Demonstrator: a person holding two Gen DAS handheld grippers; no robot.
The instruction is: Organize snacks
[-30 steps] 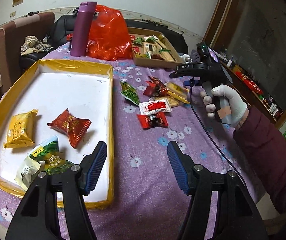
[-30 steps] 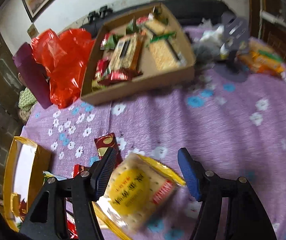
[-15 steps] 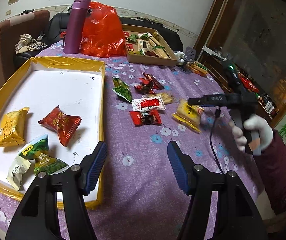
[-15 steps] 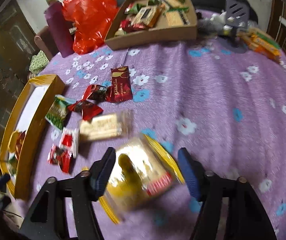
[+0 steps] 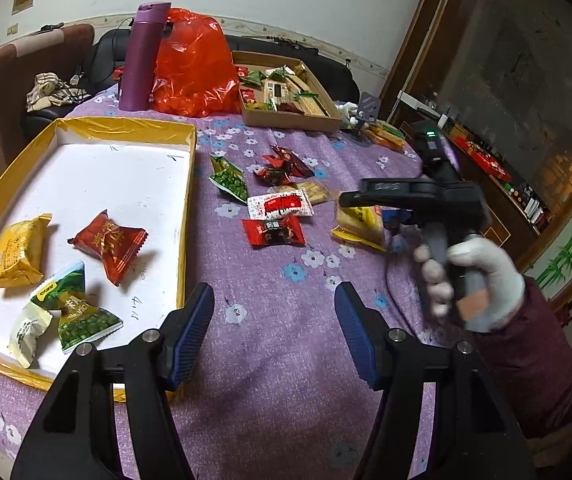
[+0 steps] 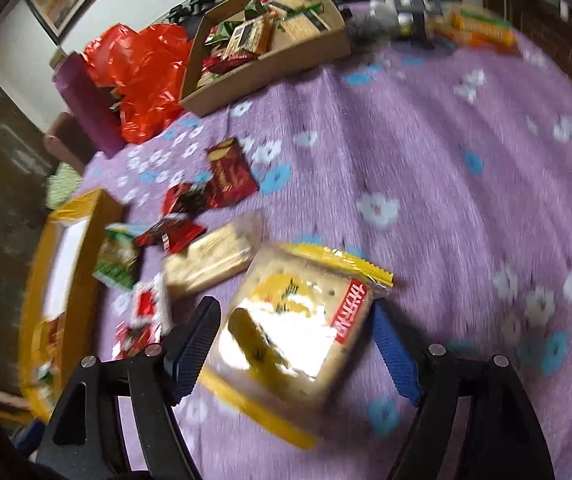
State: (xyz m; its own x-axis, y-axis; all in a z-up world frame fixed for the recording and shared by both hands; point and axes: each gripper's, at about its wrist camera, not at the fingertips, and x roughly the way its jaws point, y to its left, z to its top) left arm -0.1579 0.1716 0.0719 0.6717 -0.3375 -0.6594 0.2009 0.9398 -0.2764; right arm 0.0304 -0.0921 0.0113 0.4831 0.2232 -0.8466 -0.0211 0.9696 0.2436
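The right claw (image 6: pixel 293 344) is held over the purple flowered cloth of the counter (image 6: pixel 445 200), and its jaws are opening. A yellow cracker packet (image 6: pixel 297 328) is seen between them; the picture is blurred, and a gap shows beside each blue pad, so the packet does not appear to be pressed. In the left wrist view the same packet (image 5: pixel 359 222) is seen low at the cloth, under the right claw, which is carried by a white-gloved hand (image 5: pixel 473 280).

The left claw (image 5: pixel 274 332) is held open and empty above the cloth, just beside the near corner of the yellow-rimmed tray (image 5: pixel 188 184). Four wrapped snacks are laid in the tray: a yellow one (image 5: pixel 18 252), a red one (image 5: pixel 112 242), a green one (image 5: pixel 80 312) and a pale one (image 5: pixel 28 334).

Loose snacks (image 5: pixel 276 208) are scattered on the cloth between the tray and the cracker packet. Farther back a cardboard box (image 5: pixel 289 120) filled with snacks, a red plastic bag (image 5: pixel 192 68) and a purple bottle (image 5: pixel 142 56) are set.
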